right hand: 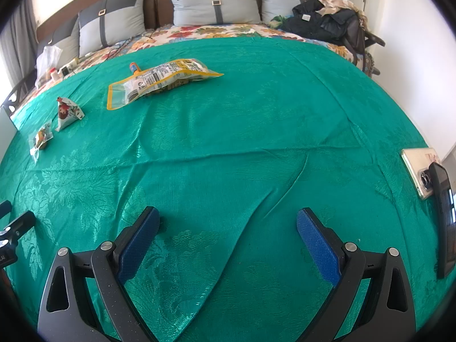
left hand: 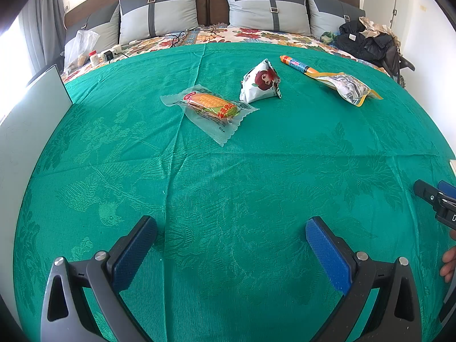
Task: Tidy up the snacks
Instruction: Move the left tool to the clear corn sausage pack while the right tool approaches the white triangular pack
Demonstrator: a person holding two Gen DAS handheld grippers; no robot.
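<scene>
Stock on the green cloth (left hand: 228, 171), four snack items, all lying loose at the far side: one corn-print packet (left hand: 212, 105) in a clear wrapper, nearest your left gripper (left hand: 230, 230); one white triangular pouch (left hand: 260, 82) with a cartoon face, just beside the corn packet and apart from it; one orange-and-blue tube (left hand: 296, 64), farther back; one yellow-edged bag (left hand: 349, 87), whose near end overlaps the tube's end, though whether the two touch cannot be told. Your left gripper: fingers spread wide, nothing between the pads, low over bare cloth well short of the snacks. Your right gripper (right hand: 228, 222): likewise wide and empty, over a long crease in the cloth, with the yellow-edged bag (right hand: 159, 81) well ahead and to its left. Other items: a phone (right hand: 419, 171) and a dark flat device (right hand: 443, 216) at the right edge of the cloth, a white board (left hand: 31, 114) at the left. No bin or tray for the snacks is in view. Status, as a judgement: sorting not begun, approach step. Your next move calls for a forward reach, most readily left gripper to the corn packet, with the pads brought low to pinch the flat wrapper without dragging the cloth.
</scene>
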